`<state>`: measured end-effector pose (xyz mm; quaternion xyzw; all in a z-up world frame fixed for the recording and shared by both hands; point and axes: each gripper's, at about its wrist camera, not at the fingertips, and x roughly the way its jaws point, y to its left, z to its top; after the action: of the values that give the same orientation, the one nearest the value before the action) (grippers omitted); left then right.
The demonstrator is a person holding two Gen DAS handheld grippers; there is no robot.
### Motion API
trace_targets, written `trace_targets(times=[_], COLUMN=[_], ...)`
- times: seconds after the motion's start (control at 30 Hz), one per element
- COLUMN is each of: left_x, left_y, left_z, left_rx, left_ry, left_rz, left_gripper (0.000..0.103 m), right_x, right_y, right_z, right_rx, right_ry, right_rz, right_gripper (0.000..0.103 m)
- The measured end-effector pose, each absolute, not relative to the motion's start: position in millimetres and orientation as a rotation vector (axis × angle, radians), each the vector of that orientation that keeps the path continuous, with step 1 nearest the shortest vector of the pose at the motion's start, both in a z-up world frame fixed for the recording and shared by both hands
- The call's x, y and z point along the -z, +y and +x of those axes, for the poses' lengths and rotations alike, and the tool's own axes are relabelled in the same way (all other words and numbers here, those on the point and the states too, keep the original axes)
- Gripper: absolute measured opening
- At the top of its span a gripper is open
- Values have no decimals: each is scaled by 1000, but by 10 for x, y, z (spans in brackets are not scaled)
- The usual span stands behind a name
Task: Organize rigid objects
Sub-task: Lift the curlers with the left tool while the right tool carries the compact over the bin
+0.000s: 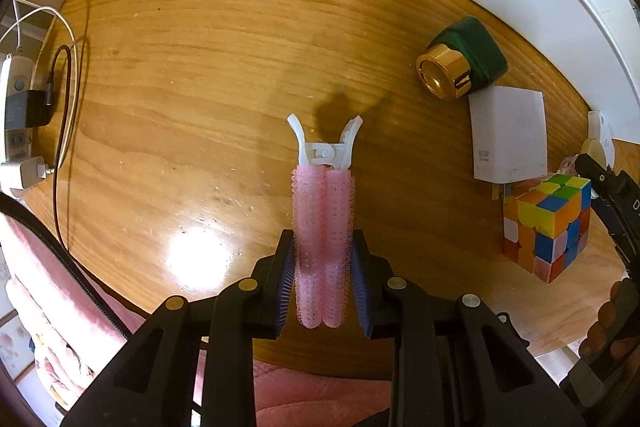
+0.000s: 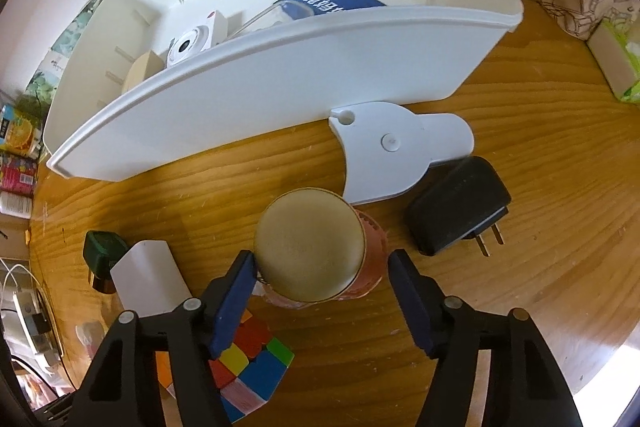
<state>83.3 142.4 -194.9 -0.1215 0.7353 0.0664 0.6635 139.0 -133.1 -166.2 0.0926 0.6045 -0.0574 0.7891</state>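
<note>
Jaws pinch fuzzy pink roller clip.

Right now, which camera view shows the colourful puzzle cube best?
The left wrist view: the colourful puzzle cube stands unobstructed on the wooden table, with three faces visible. In the right wrist view, the right tool covers part of the cube.

Both the left gripper and right gripper are matte black plastic linkages with triangular cut-outs and round silver rivets, their fingers faced with ribbed dark-blue pads.
</note>
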Motion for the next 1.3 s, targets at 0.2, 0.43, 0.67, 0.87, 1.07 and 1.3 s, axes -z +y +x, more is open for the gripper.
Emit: trace_targets(times=[0.2,0.43,0.67,0.87,1.07,1.3], left_x=[1913,1808,1791,1756,1780,1789], left_y=[1370,1143,1044,961,1061,1298], left_z=[871,778,698,616,492,349], left_rx=[-142,-137,-145,-146,-175,-231], left_ry=[1654,1645,1633,1626,1617,1619], left_rz=[-257,-246,-263,-270,-284,-315], left_gripper=[28,28,28,28,28,28], right_x=[1601,1577,1538,1417,1444,1511], right_y=[-1332,-1504,-1629,-1725,-1726,-1607], right_z=[1284,1179,1090,1048,1140,1313], right_rx=[123,92,38,19,16,19], right_ry=[1280,1275,1285,1251,1218,1194], right_rz=[215,231,263,253,236,202], right_gripper=[47,25,20,38,51,59])
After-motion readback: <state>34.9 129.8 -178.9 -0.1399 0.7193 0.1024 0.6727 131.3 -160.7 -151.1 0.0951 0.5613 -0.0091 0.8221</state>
